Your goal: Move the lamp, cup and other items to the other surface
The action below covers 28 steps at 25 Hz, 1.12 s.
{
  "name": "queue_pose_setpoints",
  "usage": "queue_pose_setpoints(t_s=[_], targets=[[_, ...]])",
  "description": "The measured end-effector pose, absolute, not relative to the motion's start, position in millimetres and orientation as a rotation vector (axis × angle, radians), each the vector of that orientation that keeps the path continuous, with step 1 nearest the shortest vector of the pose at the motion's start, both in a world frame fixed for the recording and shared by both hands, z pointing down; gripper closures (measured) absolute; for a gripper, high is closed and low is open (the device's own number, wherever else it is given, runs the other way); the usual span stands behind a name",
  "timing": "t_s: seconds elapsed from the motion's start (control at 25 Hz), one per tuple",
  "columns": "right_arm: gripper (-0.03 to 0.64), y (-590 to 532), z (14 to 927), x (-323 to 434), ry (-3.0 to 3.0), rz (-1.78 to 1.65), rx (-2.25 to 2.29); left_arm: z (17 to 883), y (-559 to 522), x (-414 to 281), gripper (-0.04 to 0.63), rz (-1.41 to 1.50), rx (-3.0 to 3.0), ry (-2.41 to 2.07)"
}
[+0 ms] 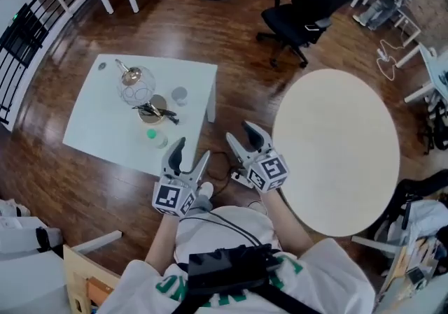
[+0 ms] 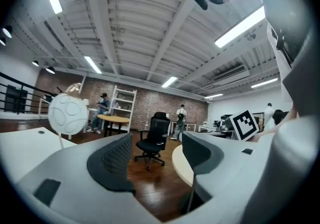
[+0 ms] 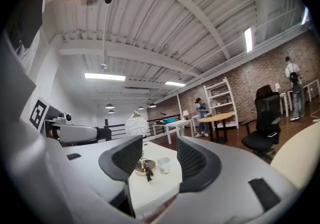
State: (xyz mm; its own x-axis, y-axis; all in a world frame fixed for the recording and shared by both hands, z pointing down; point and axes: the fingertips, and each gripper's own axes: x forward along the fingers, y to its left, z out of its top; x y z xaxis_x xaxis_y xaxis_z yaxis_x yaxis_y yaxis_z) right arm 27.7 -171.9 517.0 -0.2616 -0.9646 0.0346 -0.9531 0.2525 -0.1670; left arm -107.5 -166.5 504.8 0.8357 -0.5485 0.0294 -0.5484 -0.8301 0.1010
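A globe lamp (image 1: 135,85) stands on the white square table (image 1: 98,124), with a small clear cup (image 1: 180,96), a round wooden dish holding dark keys (image 1: 154,110) and a small green item (image 1: 151,134) near it. The round cream table (image 1: 336,152) is to the right. My left gripper (image 1: 190,155) hangs open and empty off the square table's near corner. My right gripper (image 1: 245,136) is open and empty between the two tables. The right gripper view frames the cup (image 3: 163,165), dish (image 3: 144,168) and lamp (image 3: 136,126) beyond its jaws. The left gripper view shows the lamp (image 2: 68,113) at left.
A black office chair (image 1: 304,8) stands on the wooden floor beyond the round table. A white power strip with a cable (image 1: 236,178) lies on the floor between the tables. A wooden crate (image 1: 84,284) is at my lower left, and bags and clutter (image 1: 420,236) at lower right.
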Motion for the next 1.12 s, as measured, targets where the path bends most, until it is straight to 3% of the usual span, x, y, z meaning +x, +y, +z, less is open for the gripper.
queue_pose_setpoints(t_s=[0.56, 0.72, 0.76, 0.84, 1.12], targets=[[0.374, 43.7, 497.9, 225.1, 1.655, -0.11, -2.528, 484.3, -63.3, 87.7, 0.304, -0.015, 3.082, -0.13], [0.362, 99.9, 498.7, 249.0, 1.47, -0.106, -2.63, 482.1, -39.1, 120.0, 0.304, -0.004, 3.078, -0.037], [0.312, 114.1, 501.8, 255.4, 1.42, -0.101, -2.657, 482.6, -33.3, 127.2, 0.304, -0.003, 3.076, -0.016], [0.281, 139.2, 505.9, 267.1, 1.326, -0.089, -2.702, 483.7, -22.1, 141.5, 0.304, -0.008, 3.083, 0.03], [0.279, 182.3, 505.1, 278.9, 1.207, -0.09, -2.733, 482.2, 5.0, 173.3, 0.304, -0.02, 3.076, 0.141]])
